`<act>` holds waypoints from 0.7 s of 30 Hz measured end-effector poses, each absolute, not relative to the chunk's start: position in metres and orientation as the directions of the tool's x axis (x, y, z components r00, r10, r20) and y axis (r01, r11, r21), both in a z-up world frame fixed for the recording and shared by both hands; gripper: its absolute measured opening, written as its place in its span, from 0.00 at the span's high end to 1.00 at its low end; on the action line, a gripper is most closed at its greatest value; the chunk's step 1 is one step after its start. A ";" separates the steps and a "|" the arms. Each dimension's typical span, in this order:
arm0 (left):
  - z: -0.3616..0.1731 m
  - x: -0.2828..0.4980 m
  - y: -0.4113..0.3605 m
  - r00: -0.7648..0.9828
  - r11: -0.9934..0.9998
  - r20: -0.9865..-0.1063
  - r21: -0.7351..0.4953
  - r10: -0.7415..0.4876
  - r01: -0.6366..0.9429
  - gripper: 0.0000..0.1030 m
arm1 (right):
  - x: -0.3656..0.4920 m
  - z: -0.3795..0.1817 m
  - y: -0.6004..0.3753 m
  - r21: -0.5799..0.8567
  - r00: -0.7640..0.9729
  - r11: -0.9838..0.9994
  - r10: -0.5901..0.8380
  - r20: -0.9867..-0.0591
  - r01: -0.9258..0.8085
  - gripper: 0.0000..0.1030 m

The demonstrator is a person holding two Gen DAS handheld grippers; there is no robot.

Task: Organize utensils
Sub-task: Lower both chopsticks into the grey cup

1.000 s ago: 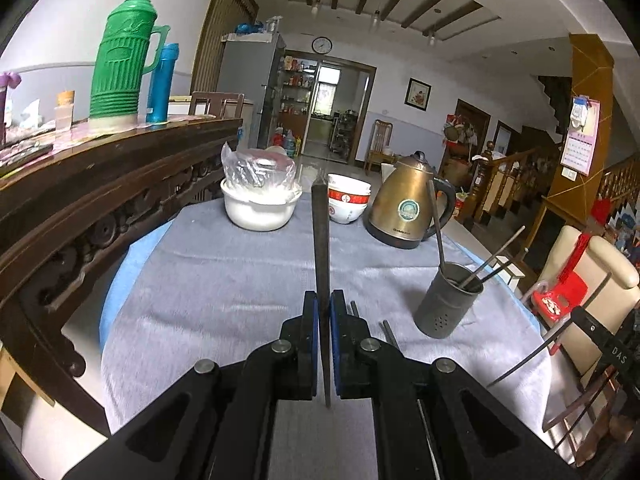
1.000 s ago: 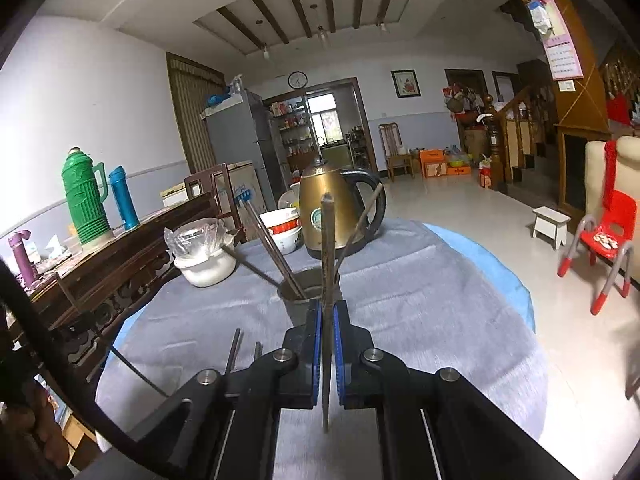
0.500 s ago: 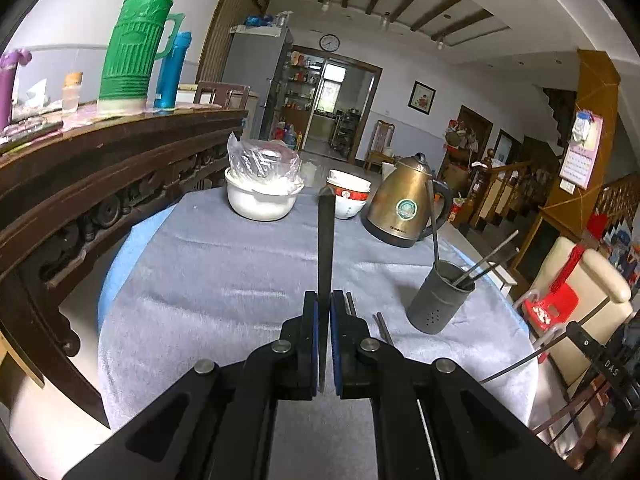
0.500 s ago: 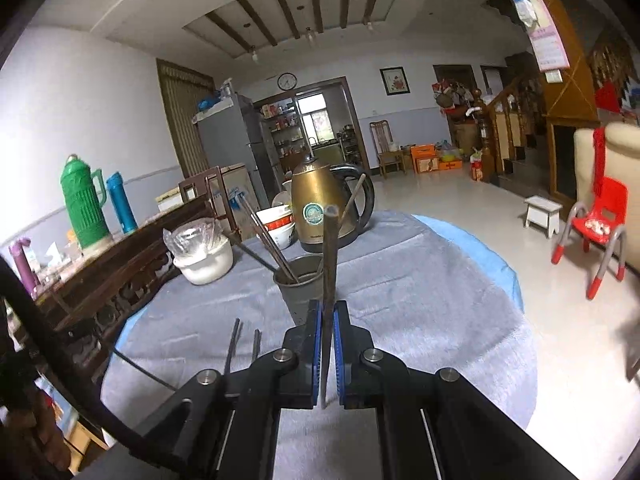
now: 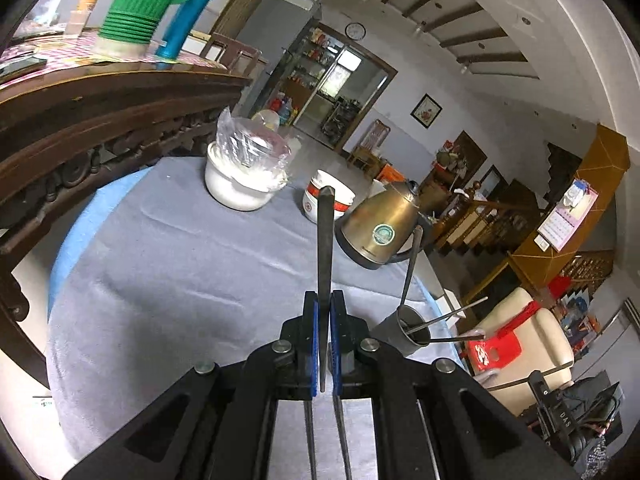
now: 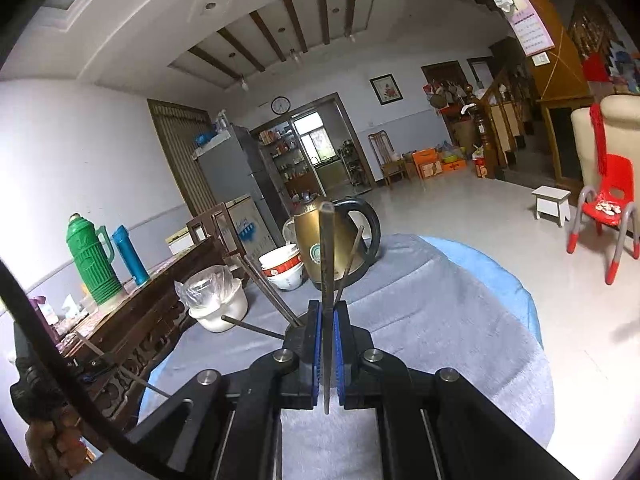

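In the left wrist view my left gripper [image 5: 323, 310] is shut on a dark flat utensil [image 5: 325, 240] that sticks up out of its jaws. Two more thin utensils [image 5: 343, 440] lie on the grey cloth under it. The grey utensil holder [image 5: 394, 330] stands to the right with several utensils leaning in it. In the right wrist view my right gripper [image 6: 327, 318] is shut on a similar dark utensil [image 6: 326, 248]. The holder's body is hidden behind its fingers; only leaning utensils [image 6: 272, 292] show.
A brass kettle [image 5: 380, 232], stacked red-and-white bowls [image 5: 310, 204] and a white bowl with a plastic bag [image 5: 240, 184] stand at the far side of the round table [image 5: 160, 280]. A carved wooden sideboard [image 5: 100, 112] with green and blue flasks runs along the left.
Both grippers have lifted a little and rolled, so both views tilt. The holder has slid behind the right gripper's fingers. Both grips on the utensils are unchanged.
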State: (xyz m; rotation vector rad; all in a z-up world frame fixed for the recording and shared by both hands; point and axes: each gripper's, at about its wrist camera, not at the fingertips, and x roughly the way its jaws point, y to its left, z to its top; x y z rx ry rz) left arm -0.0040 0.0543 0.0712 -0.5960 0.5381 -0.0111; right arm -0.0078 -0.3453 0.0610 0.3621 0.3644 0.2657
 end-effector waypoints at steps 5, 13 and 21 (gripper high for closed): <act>0.074 0.010 0.045 0.849 0.843 -0.505 -0.516 -0.157 -0.151 0.95 | -0.002 0.060 -0.346 0.399 0.893 0.897 0.328 -0.308 -0.192 0.94; 0.076 0.025 0.036 0.825 0.864 -0.548 -0.473 -0.135 -0.173 0.95 | 0.007 0.063 -0.345 0.407 0.886 0.891 0.342 -0.313 -0.200 0.94; 0.074 0.035 0.032 0.811 0.872 -0.570 -0.456 -0.133 -0.177 0.95 | 0.015 0.060 -0.347 0.417 0.877 0.887 0.352 -0.327 -0.200 0.94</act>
